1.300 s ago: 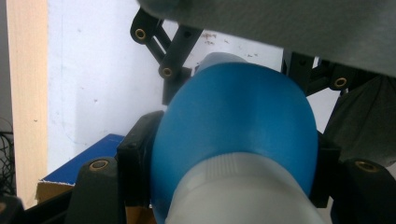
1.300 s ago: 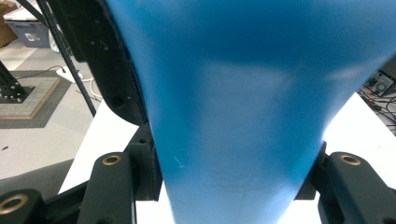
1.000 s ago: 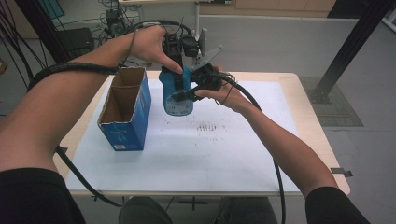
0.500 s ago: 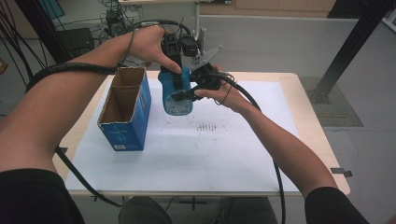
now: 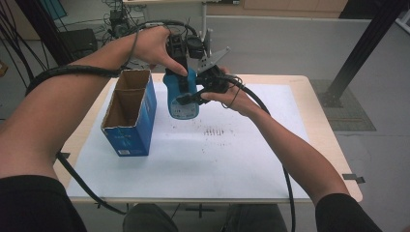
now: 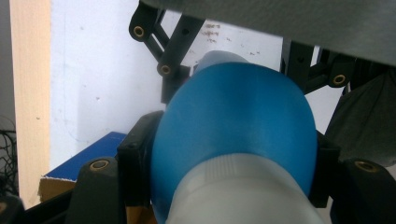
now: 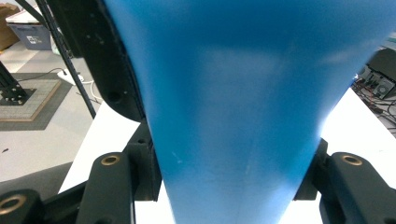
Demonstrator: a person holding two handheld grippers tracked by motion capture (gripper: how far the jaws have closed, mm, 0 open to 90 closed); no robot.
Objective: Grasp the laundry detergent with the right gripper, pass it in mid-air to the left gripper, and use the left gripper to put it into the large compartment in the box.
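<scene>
High view: blue bottle [image 5: 183, 96] is held in the air above the white mat [image 5: 217, 154], just right of the open blue carton [image 5: 130, 113]. Left gripper [image 5: 181, 67] pinches its upper part, right gripper [image 5: 193, 96] its body. Bottle is not yet in the carton; placing probably remains.

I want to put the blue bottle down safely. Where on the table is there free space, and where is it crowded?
The white mat is bare from the person's edge up to the faint dark marks, and across its right side. It is crowded at the left, where the open blue box stands, with both grippers holding the blue bottle in the air right beside it.
</scene>
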